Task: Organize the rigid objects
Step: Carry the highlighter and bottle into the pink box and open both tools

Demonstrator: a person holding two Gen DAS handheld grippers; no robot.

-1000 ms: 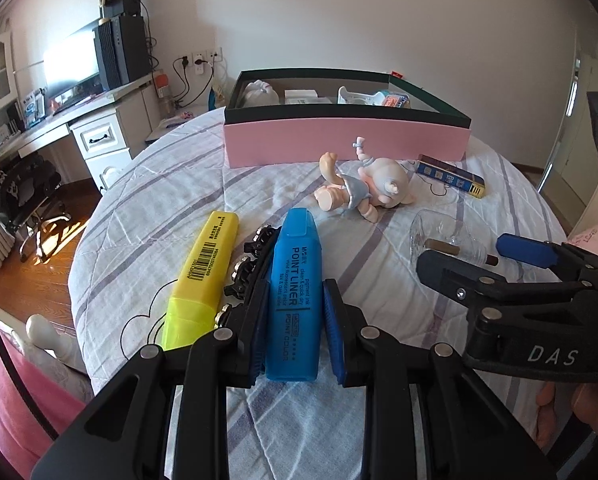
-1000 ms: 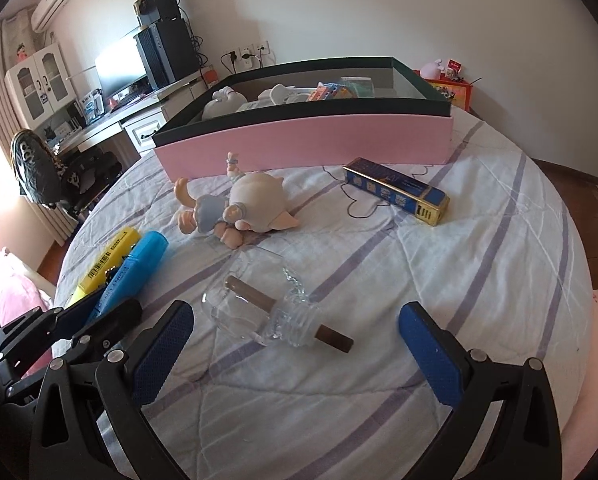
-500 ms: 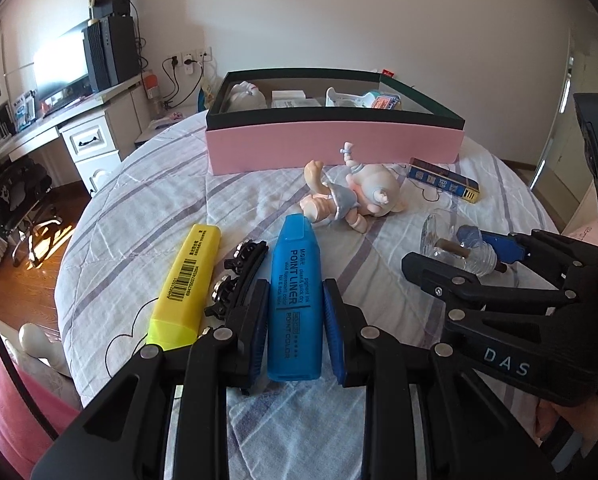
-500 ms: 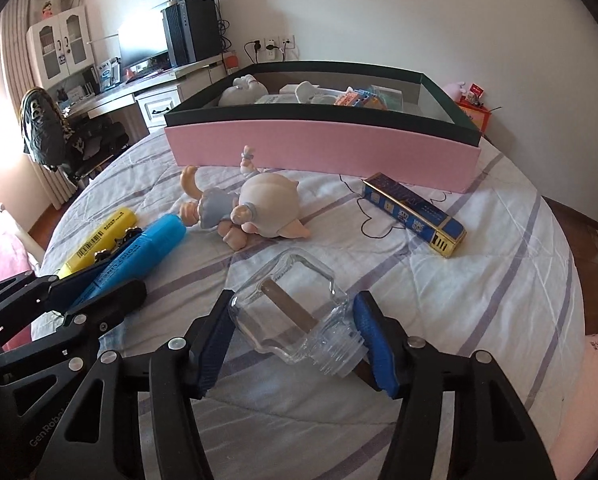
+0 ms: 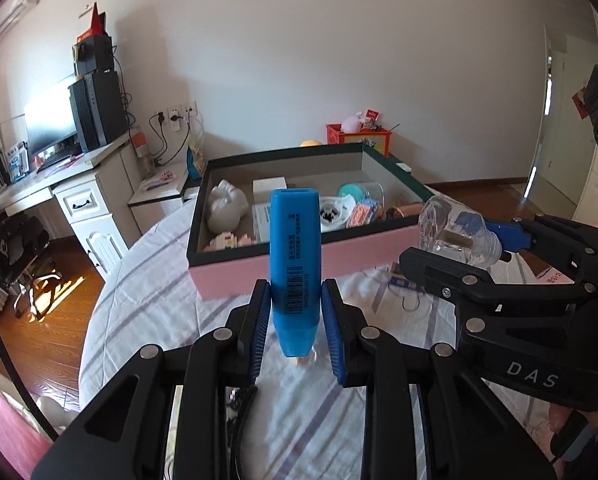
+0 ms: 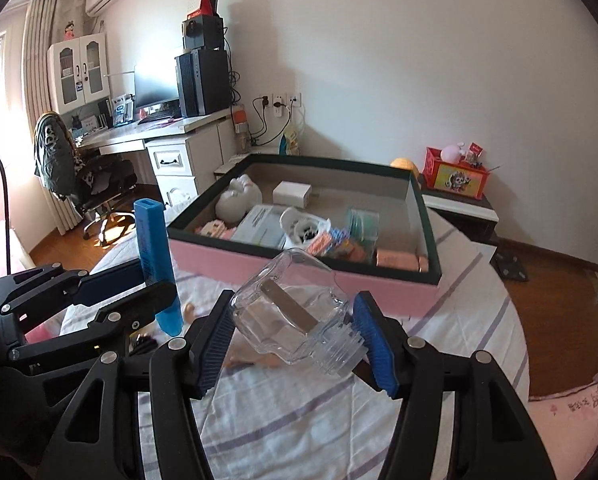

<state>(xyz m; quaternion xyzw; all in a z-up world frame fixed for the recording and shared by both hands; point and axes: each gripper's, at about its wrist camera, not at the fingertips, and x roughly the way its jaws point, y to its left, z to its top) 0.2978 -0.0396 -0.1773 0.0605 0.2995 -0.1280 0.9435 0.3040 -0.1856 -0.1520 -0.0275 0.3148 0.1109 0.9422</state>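
My left gripper (image 5: pixel 295 290) is shut on a blue highlighter (image 5: pixel 295 240), which stands upright between the pads, lifted off the striped bed cover (image 5: pixel 147 288). The right gripper (image 6: pixel 293 304) is shut on a clear glass jar (image 6: pixel 295 312) that lies tilted, neck toward the right pad, with a brown strip inside. Both are held in the air in front of the pink-fronted, dark-rimmed box (image 6: pixel 219 264), which holds several small items. From the left wrist view the jar (image 5: pixel 455 232) and right gripper (image 5: pixel 459 240) sit to the right, near the box's front corner.
A doll (image 6: pixel 251 360) lies on the bed under the jar, mostly hidden. A small blue carton (image 5: pixel 405 282) lies by the box front. A desk (image 6: pixel 171 132) with monitor and a chair (image 6: pixel 79 176) stand left; a red box (image 6: pixel 457 176) sits on a side table right.
The right gripper closed on the glass jar. Both grippers then rose off the bed with their objects and now face the box from higher up; the highlighter has swung upright.
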